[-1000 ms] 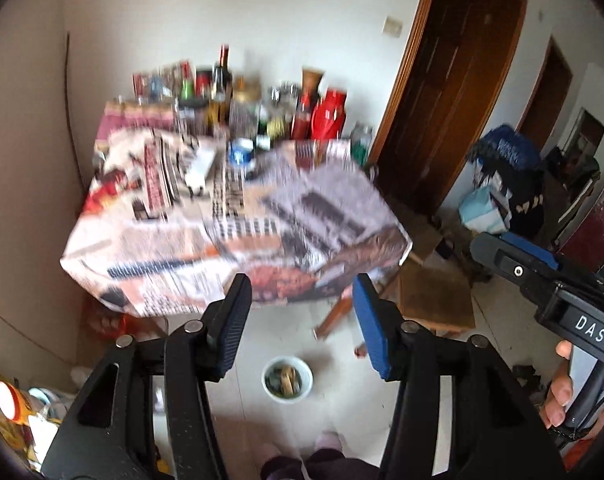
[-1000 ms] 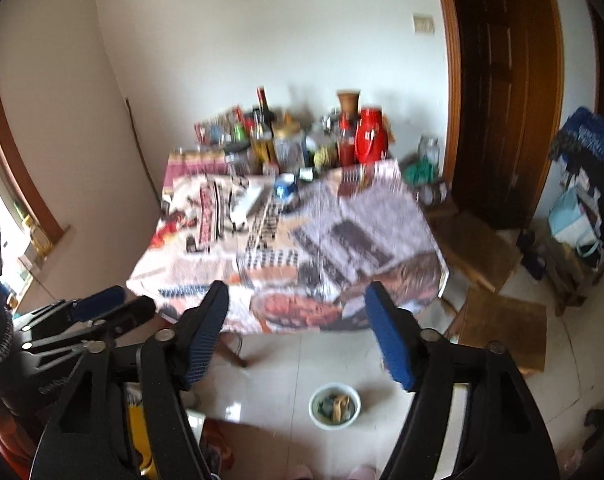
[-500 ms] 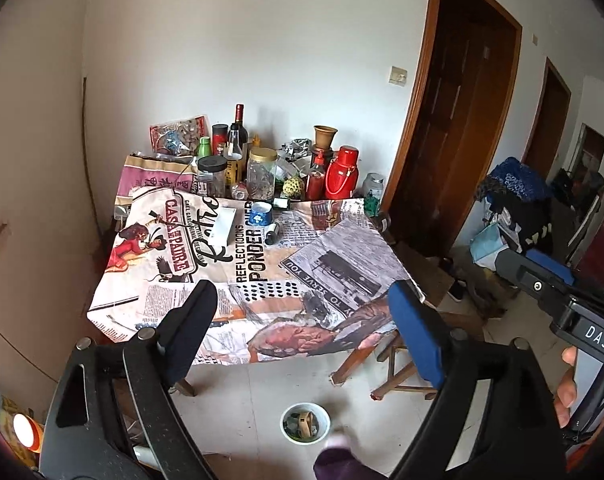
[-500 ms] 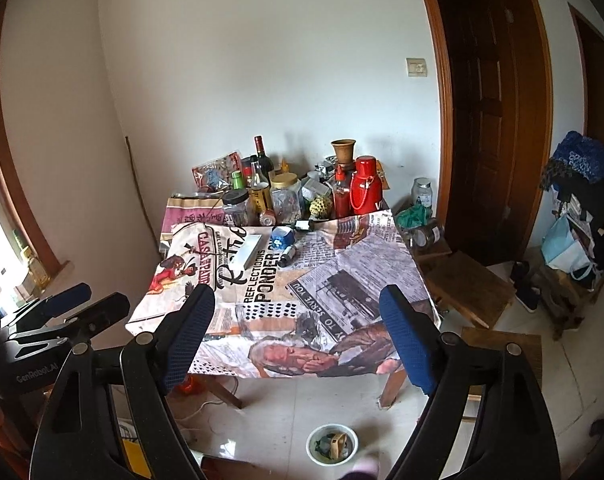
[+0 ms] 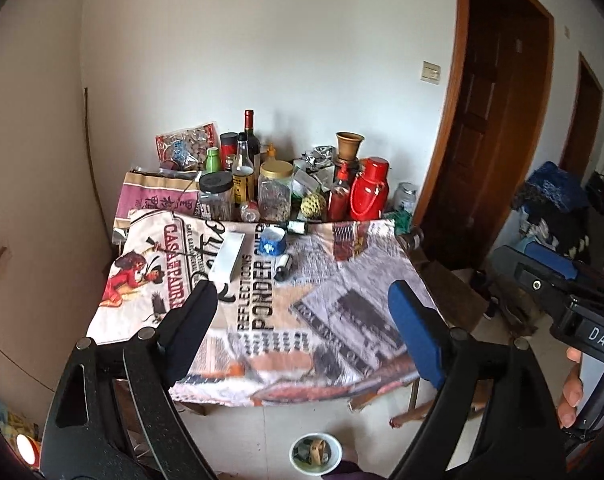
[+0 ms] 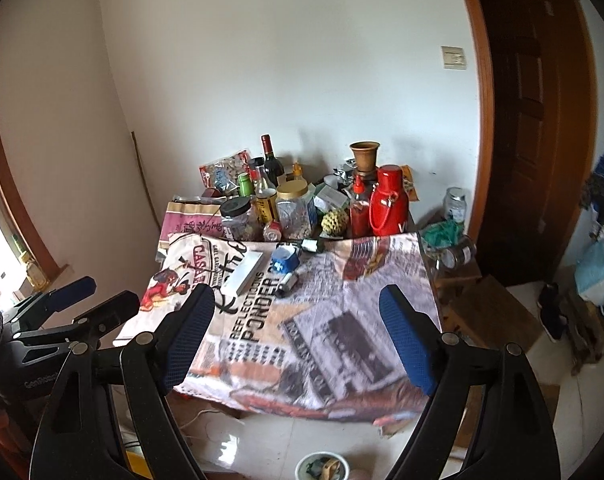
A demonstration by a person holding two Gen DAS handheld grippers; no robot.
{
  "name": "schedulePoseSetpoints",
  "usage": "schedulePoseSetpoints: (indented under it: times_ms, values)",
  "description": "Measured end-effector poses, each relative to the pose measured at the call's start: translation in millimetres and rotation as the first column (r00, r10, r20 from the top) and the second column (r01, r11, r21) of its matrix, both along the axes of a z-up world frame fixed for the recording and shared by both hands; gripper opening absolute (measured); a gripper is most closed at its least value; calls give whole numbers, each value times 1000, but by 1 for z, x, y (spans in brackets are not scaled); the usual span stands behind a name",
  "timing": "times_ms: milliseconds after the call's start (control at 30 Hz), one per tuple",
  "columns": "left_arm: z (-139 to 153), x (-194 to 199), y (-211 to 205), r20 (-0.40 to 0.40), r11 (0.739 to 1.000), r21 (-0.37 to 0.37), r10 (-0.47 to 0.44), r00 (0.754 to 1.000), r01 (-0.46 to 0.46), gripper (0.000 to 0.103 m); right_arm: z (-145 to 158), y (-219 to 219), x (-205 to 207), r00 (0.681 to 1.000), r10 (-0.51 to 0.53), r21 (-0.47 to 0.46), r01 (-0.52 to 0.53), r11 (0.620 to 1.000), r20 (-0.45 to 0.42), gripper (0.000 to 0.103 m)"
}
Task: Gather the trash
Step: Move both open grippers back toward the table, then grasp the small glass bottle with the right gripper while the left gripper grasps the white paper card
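Observation:
A table under a newspaper-print cloth [image 5: 342, 312] holds loose items near its middle: a long white box [image 5: 228, 258], a crumpled blue wrapper [image 5: 272, 242], a small dark cylinder [image 5: 283, 268] and a small green bottle [image 5: 296, 227] lying on its side. The right wrist view shows the same white box [image 6: 244, 272] and blue wrapper [image 6: 284, 258]. My left gripper [image 5: 300, 300] is open and empty, short of the table's near edge. My right gripper [image 6: 298, 300] is open and empty too, beside the left.
Jars, bottles and a red thermos [image 5: 368, 194] crowd the table's back edge by the wall. A white bowl [image 5: 316, 452] of scraps sits on the tiled floor below. Low wooden stools [image 6: 490, 308] stand right of the table, before a brown door [image 5: 486, 120].
Both grippers' jaws have spread wider. Both views have lifted and steadied, so the tabletop shows more fully and the floor bowl has slid to the bottom edge.

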State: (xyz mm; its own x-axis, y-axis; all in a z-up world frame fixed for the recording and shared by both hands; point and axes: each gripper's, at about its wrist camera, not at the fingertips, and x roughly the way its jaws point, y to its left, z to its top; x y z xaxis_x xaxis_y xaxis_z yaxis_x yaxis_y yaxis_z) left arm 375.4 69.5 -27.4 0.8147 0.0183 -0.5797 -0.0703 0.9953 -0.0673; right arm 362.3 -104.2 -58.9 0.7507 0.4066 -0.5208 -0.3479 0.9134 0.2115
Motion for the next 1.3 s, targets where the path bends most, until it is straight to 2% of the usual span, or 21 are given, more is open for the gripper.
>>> schedulePoseSetpoints:
  times_ms: [267,467,633,733,900,1033,1200,1300]
  values:
    - [-7,67,-18,-21,997,-15,76,997,-77,87,-3,-16,67,998,66,-16,-66,998,-17,82]
    - [-24,103,-12,-80,992,-19,122,989,-124,87,-22,-11,108,991,91,-8,-92,996,-95,82]
    - [-42,133,20,-140,985,-47,156,978,-164,87,-38,10,141,983,97,-13,-101,995,-157,82]
    - [-51,152,45,-165,983,-66,160,973,-173,87,-43,24,154,983,82,-21,-87,996,-164,82]
    - [-63,192,93,-199,986,-64,137,970,-152,87,-53,61,186,977,37,-16,-41,999,-208,82]
    - [-80,226,131,-244,990,-62,106,964,-124,87,-76,90,218,962,20,-20,-27,999,-272,82]
    - [-128,268,166,-356,993,-69,68,932,-99,87,-117,122,250,930,-1,-54,-20,998,-369,82]
    - [-166,290,181,-432,992,-80,55,900,-99,87,-151,136,265,890,-2,-50,-24,998,-456,82]
